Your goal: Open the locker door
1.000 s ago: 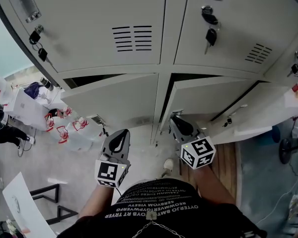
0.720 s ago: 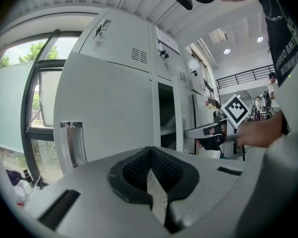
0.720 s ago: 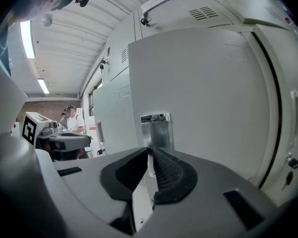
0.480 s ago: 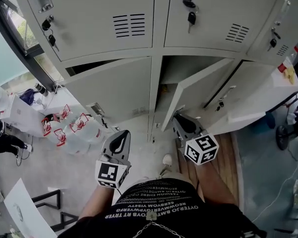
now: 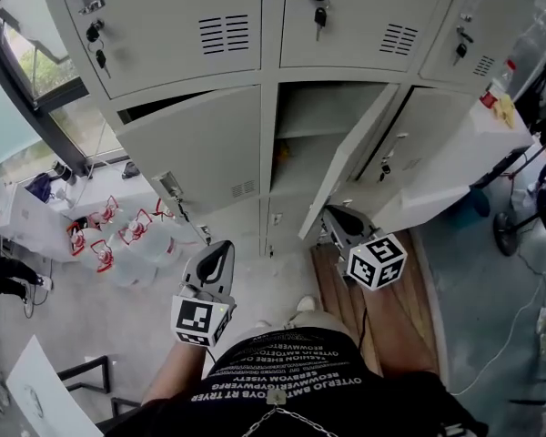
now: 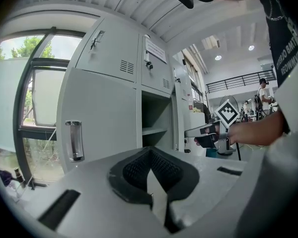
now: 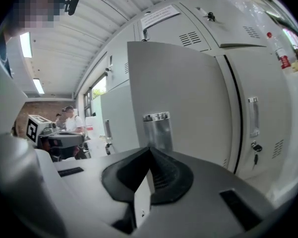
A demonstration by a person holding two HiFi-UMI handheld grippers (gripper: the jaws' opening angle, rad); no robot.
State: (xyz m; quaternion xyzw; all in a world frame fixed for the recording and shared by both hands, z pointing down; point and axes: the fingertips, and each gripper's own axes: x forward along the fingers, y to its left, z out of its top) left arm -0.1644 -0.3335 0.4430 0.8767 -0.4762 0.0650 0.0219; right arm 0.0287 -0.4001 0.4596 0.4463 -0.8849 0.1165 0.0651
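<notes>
Grey locker door [image 5: 350, 160] stands ajar. Right gripper [image 5: 331, 217] has just clenched, empty, beside its handle [image 7: 158, 130]. Left gripper [image 5: 222, 251] clenched, empty.

1. The locker door [image 5: 344, 167] is painted sheet metal, pale grey, smooth and matt.
2. Its handle plate [image 7: 157, 129] is bare metal with a dull brushed shine.
3. The left gripper [image 6: 149, 155] and right gripper [image 7: 150, 151] have smooth, matt grey plastic shells; their fingers [image 6: 134, 170] carry black ribbed pads.
4. The floorboards [image 5: 396, 321] are brown wood with a low sheen.
5. The shirt [image 5: 300, 390] is black printed cloth.
</notes>
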